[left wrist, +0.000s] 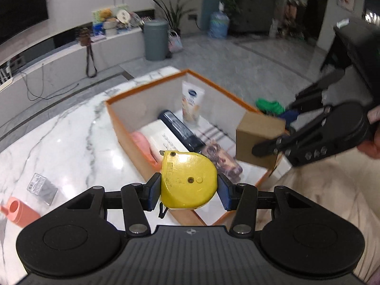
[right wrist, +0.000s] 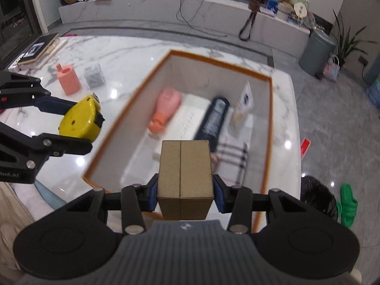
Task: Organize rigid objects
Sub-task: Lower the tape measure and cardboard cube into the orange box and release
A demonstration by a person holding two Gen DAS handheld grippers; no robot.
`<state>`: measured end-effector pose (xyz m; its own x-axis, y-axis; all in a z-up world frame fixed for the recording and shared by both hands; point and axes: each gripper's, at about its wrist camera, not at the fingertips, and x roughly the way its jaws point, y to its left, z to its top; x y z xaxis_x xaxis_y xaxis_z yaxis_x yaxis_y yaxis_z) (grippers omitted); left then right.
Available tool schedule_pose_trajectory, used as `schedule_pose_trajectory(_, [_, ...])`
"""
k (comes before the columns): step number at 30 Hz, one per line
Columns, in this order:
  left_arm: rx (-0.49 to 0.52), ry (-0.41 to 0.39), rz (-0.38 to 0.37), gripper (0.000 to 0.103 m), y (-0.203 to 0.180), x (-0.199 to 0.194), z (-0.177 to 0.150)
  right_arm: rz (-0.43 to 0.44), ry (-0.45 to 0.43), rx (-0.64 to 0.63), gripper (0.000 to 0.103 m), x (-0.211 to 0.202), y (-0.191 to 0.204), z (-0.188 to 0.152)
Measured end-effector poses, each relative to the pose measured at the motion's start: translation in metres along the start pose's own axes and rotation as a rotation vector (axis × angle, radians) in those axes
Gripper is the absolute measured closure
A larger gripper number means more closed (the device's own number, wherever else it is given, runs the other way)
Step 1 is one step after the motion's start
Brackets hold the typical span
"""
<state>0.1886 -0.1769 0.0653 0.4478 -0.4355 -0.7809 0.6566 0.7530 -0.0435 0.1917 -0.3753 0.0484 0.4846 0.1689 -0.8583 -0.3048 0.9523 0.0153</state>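
Yellow tape and carton over the box

Yellow tape [left wrist: 188,180] sits clamped in the left gripper [left wrist: 188,191]; the right gripper [right wrist: 185,193] clamps a plain carton [right wrist: 185,180]. Both tilt down above the orange box [right wrist: 220,61]. No readable labels.

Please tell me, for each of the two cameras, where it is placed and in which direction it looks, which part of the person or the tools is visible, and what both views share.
Left wrist: on the left gripper, looking down along its fingers at the yellow tape measure they clamp; right gripper and a hand show.
Right wrist: on the right gripper, looking down past its cardboard box; left gripper shows.
Shared: orange-rimmed box, marble table, pink bottle.
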Motion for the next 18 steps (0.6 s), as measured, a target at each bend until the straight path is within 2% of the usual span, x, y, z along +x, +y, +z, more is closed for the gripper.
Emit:
schedule_pose_trajectory(4, [0.066, 0.069, 0.021, 0.047, -0.008, 0.023, 0.004, 0.050, 0.003, 0.033, 0.058, 0.007, -0.011, 0.003])
schedule_pose_trajectory(9, [0.111, 0.104, 0.015, 0.047, -0.014, 0.041, 0.012, 0.086, 0.005, 0.052, 0.058, 0.022, -0.016, 0.008])
schedule_pose_trajectory(14, [0.214, 0.152, 0.047, 0.047, -0.019, 0.056, 0.014, 0.162, 0.032, 0.172, 0.058, 0.056, -0.019, 0.011])
schedule_pose_trajectory(18, [0.323, 0.190, 0.035, 0.047, -0.026, 0.068, 0.017, 0.220, 0.071, 0.268, 0.058, 0.083, -0.020, 0.009])
